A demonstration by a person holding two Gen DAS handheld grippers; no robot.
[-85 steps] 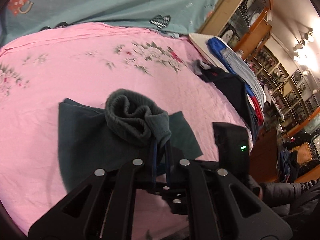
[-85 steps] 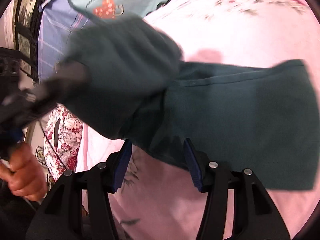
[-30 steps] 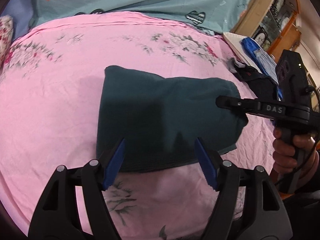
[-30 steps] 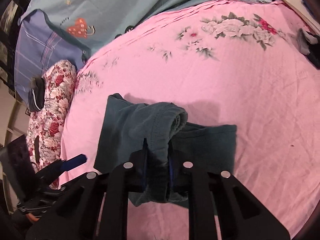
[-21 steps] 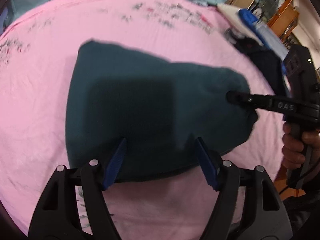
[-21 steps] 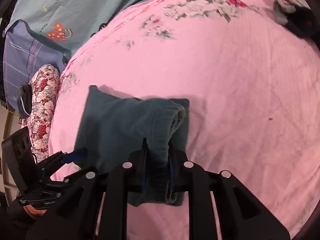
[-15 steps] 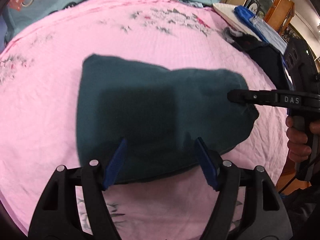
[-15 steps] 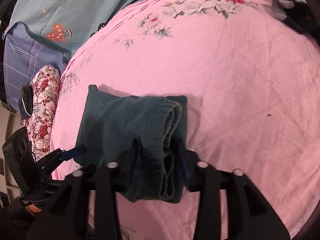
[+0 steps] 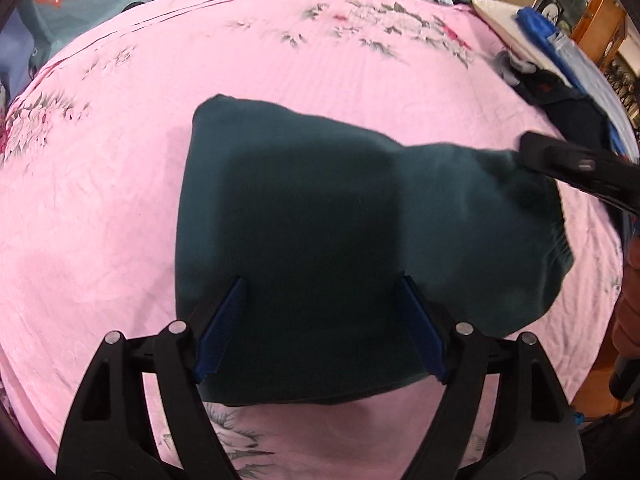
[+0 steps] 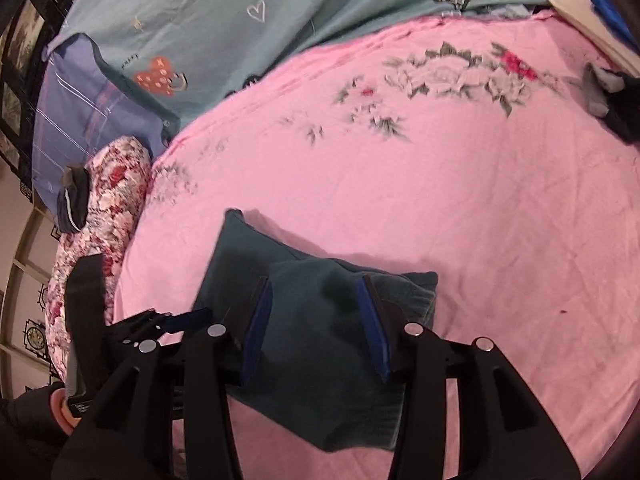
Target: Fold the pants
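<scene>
The dark green pants [image 9: 320, 236] lie folded into a compact stack on the pink floral sheet [image 9: 100, 184]. My left gripper [image 9: 320, 328] is open and hovers over the stack's near edge, holding nothing. In the right wrist view the folded pants [image 10: 320, 320] lie with the ribbed waistband at the right. My right gripper [image 10: 316, 328] is open above them, jaws apart, empty. Its black body [image 9: 580, 168] reaches the stack's right end in the left wrist view.
A teal quilt with hearts [image 10: 280, 8] and a blue pillow [image 10: 84, 96] lie at the bed's head. A floral pillow [image 10: 104, 200] lies at the left. Dark and blue clothes [image 9: 568, 96] are piled at the bed's right edge.
My right gripper has opened and let go of the waistband fold, which now lies flat on the stack. My left gripper, shut on the fabric 2.8 s ago, stays open.
</scene>
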